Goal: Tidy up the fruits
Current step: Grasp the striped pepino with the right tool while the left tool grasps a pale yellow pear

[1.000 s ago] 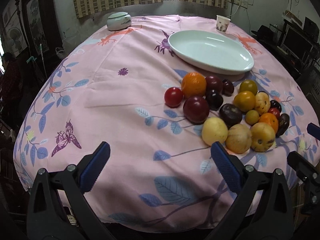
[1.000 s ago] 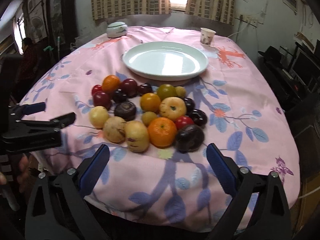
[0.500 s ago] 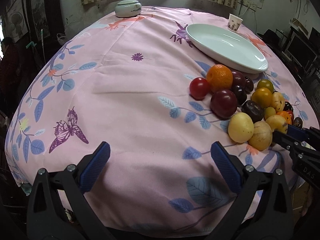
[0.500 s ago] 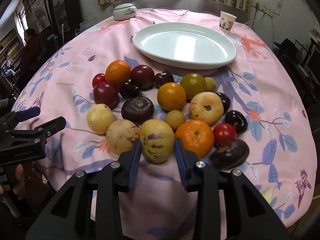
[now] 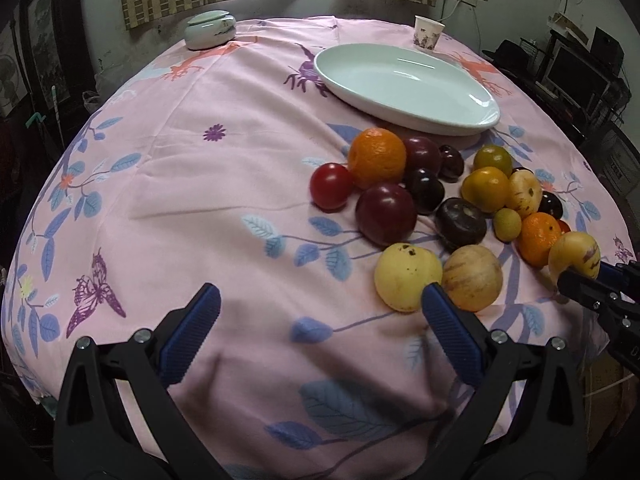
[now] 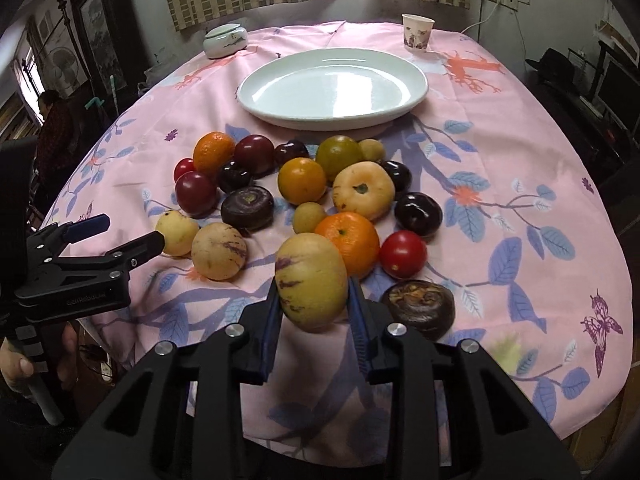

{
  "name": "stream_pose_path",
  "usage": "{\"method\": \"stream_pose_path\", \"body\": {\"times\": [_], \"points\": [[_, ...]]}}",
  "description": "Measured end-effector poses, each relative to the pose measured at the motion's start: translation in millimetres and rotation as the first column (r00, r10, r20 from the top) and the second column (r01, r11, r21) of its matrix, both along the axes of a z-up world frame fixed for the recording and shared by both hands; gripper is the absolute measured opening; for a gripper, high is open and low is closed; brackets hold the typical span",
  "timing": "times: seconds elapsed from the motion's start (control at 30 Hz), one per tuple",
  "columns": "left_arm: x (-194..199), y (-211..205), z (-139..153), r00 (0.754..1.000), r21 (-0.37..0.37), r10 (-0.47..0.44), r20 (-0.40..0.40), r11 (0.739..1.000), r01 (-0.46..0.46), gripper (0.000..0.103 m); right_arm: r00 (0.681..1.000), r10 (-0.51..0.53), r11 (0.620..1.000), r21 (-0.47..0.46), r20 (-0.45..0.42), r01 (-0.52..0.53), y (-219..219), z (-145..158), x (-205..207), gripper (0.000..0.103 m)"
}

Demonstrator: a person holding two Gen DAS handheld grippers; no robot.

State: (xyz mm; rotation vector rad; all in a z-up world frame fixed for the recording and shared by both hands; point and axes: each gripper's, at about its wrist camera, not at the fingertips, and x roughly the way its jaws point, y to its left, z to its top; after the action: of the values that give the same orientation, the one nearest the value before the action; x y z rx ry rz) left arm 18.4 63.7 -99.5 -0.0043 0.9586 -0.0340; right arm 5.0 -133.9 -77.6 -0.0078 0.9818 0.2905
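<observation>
The right gripper point(image 6: 314, 300), its jaws just closed, clamps the striped yellow fruit point(image 6: 312, 280) above the table's near edge for transfer to the empty white plate point(image 6: 332, 120) toward the far edge, while the left gripper point(image 5: 316, 328) waits open beside the fruit pile point(image 5: 440, 200).

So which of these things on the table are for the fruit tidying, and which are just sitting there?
For the job:
- the pile of fruit
- the yellow purple-streaked fruit gripped by the right gripper
- the white plate, nothing on it yet
- the left gripper, open

Just sitting there:
- the paper cup
- the lidded bowl
- the flowery pink tablecloth
</observation>
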Motion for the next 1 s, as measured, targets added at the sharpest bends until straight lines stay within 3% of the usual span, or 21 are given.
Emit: {"method": "stream_pose_path", "body": {"times": [0.23, 0.33, 0.37, 0.4, 0.43, 0.47, 0.57, 0.67, 0.73, 0.8, 1.0], "points": [[6, -24, -1, 0.998, -0.017, -0.061, -0.023, 0.998, 0.061, 0.101, 1.000, 0.005, 0.997, 0.072, -0.012, -0.004, -15, -1, -4, 0.032], [15, -16, -3, 0.998, -0.101, -0.050, -0.045, 0.994, 0.045, 0.095, 1.000, -0.005, 0.996, 0.089, -0.011, 0.006, -21, 0, -5, 0.033], [17, -13, -4, 0.997, -0.127, -0.047, -0.056, 0.991, 0.039, 0.083, 1.000, -0.010, 0.996, 0.092, -0.009, 0.011, -23, 1, -6, 0.033], [18, -8, -6, 0.996, -0.153, -0.048, -0.071, 0.988, 0.036, 0.063, 1.000, -0.016, 0.995, 0.097, -0.005, 0.016, -24, 3, -7, 0.033], [20, -4, -8, 0.993, -0.183, -0.060, -0.097, 0.982, 0.042, 0.055, 1.000, -0.019, 0.995, 0.100, -0.002, 0.019, -26, 4, -8, 0.033], [18, -1, -9, 0.992, -0.203, -0.069, -0.104, 0.978, 0.047, 0.054, 1.000, -0.019, 0.995, 0.100, 0.001, 0.019, -26, 5, -9, 0.033], [15, -5, -11, 0.991, -0.182, -0.089, -0.104, 0.981, 0.069, 0.059, 1.000, -0.013, 0.995, 0.094, 0.005, 0.013, -23, 6, -9, 0.034], [19, -20, -14, 0.992, -0.112, -0.098, -0.080, 0.990, 0.089, 0.060, 1.000, 0.002, 0.994, 0.106, 0.000, -0.002, -17, 5, -7, 0.034], [21, -28, -15, 0.993, -0.067, -0.098, -0.058, 0.993, 0.094, 0.055, 1.000, 0.013, 0.995, 0.097, 0.024, -0.016, -13, 7, -7, 0.033], [22, -31, -14, 0.992, -0.070, -0.113, -0.052, 0.992, 0.109, 0.041, 1.000, 0.020, 0.997, 0.074, 0.013, -0.021, -10, 5, -5, 0.033], [28, -30, -15, 0.994, -0.086, -0.107, -0.027, 0.991, 0.104, 0.039, 0.998, 0.006, 0.998, 0.066, -0.068, -0.001, -7, -9, 8, 0.034]]}}
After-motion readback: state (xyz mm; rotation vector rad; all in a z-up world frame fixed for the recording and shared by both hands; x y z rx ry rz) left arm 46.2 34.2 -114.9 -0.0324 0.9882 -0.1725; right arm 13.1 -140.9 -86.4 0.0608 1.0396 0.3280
